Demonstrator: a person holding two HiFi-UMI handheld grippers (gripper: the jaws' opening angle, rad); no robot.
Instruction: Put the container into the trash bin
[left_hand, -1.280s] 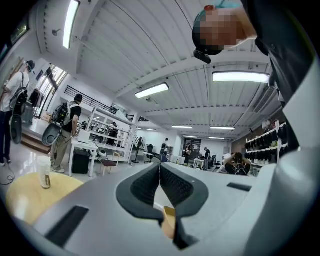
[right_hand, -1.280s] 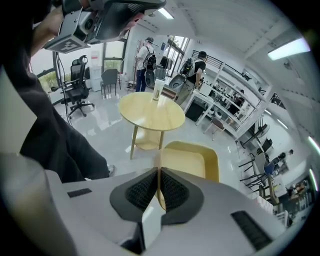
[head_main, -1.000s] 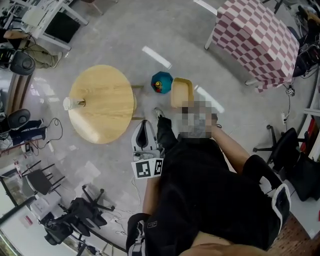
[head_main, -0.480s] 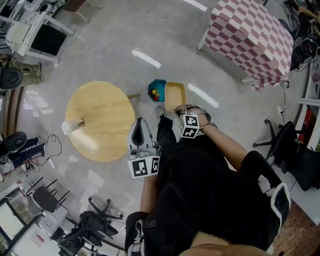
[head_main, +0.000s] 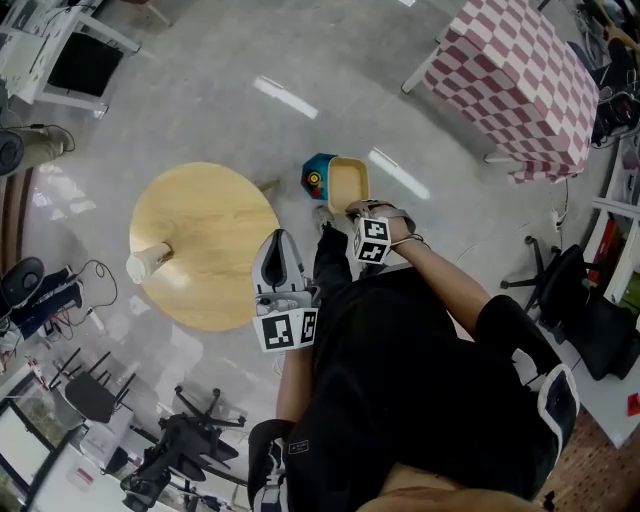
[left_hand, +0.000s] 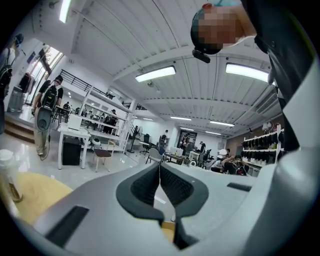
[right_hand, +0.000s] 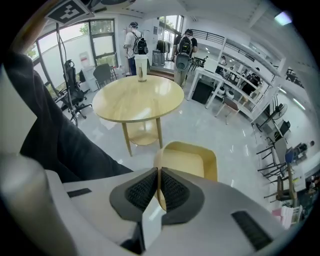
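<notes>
A shallow yellow container hangs above the floor, and my right gripper is shut on its near rim. In the right gripper view the rim of the container passes between the pads of the right gripper, which points steeply down. A teal round trash bin stands on the floor just left of the container, partly hidden by it. My left gripper is held about level near the edge of the round wooden table. The left gripper is shut with nothing between its pads.
A white cup stands on the round table's left side; it also shows as a cup in the right gripper view. A checked tablecloth table stands at the upper right. Office chairs and desks ring the open grey floor. People stand in the background.
The right gripper has sunk with the container, staying beside the teal bin. The left gripper has moved forward along the round table's edge. Both stay shut.
</notes>
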